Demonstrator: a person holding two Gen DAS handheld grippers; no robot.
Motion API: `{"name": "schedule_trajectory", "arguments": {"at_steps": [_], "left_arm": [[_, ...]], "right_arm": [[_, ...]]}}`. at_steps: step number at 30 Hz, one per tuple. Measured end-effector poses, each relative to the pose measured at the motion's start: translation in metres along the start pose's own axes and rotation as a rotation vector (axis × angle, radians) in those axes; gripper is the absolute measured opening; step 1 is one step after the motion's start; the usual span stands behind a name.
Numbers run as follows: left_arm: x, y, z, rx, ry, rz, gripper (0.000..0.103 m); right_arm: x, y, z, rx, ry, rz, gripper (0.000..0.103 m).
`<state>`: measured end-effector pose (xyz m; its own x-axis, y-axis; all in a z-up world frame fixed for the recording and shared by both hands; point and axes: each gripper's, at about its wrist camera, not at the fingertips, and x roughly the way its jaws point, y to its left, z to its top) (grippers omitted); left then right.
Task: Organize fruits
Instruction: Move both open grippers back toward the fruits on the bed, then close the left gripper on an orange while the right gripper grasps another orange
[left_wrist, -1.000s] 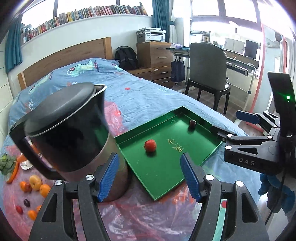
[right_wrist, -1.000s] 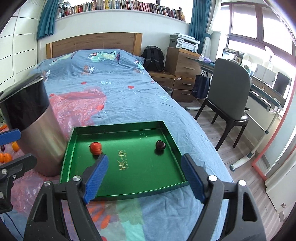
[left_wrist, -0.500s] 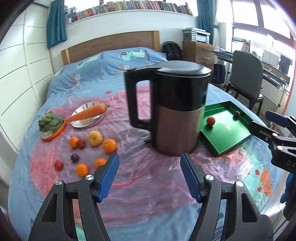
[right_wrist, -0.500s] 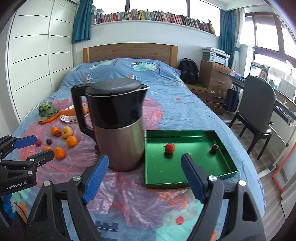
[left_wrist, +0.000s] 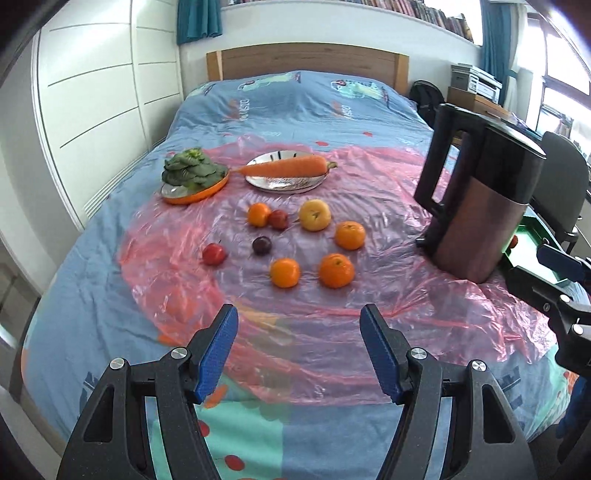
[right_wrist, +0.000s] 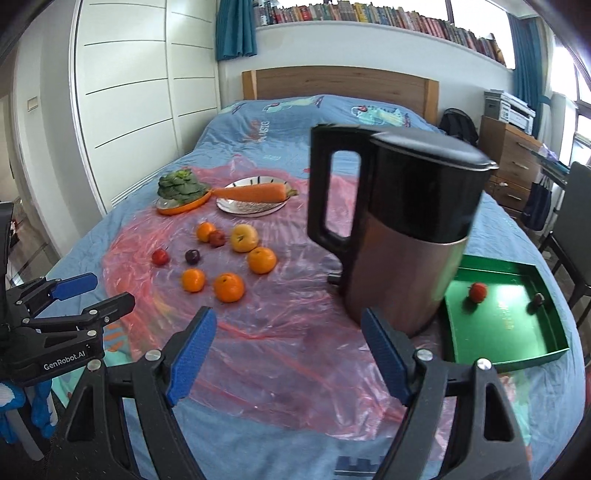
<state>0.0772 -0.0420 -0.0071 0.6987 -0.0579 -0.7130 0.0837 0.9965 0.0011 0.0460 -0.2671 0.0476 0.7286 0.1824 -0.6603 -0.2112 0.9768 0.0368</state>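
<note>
Bed (left_wrist: 295, 110): both views swing from tray (right_wrist: 546, 354) to loose fruit (left_wrist: 288, 271); left gripper (left_wrist: 299, 332), right gripper (right_wrist: 288, 332) gaping, empty — next pick lining up.

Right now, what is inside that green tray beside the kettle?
The green tray holds a small red fruit and a smaller dark fruit near its far right wall. The kettle hides the tray's near-left corner.

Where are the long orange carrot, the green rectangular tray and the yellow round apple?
long orange carrot (left_wrist: 286, 170), left wrist view, middle of its body.
green rectangular tray (right_wrist: 513, 325), right wrist view, bare floor.
yellow round apple (left_wrist: 314, 215), left wrist view, top face near the stem.
</note>
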Motion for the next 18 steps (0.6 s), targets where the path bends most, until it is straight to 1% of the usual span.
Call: {"name": "schedule_trajectory", "arguments": {"at_steps": [5,8,14,16,17,18], "left_arm": [[0.03,0.03,0.0,-0.046,0.009,0.024,0.063],[0.051,0.041,0.003,-0.057,0.006,0.015,0.063],[0.093,0.041,0.009,-0.037,0.005,-0.024,0.062],[0.104,0.039,0.012,-0.034,0.003,-0.031,0.059],[0.109,0.039,0.013,-0.036,0.003,-0.035,0.059],[0.113,0.04,0.014,-0.037,0.003,-0.039,0.059]], "right_arm": [[0.058,0.028,0.0,-0.045,0.06,0.06,0.103],[0.091,0.039,0.002,-0.062,0.084,0.092,0.103],[0.141,0.05,0.006,-0.101,0.102,0.141,0.103],[0.152,0.05,0.009,-0.112,0.102,0.154,0.103],[0.157,0.05,0.01,-0.115,0.102,0.159,0.099],[0.161,0.049,0.011,-0.114,0.103,0.165,0.099]]}}
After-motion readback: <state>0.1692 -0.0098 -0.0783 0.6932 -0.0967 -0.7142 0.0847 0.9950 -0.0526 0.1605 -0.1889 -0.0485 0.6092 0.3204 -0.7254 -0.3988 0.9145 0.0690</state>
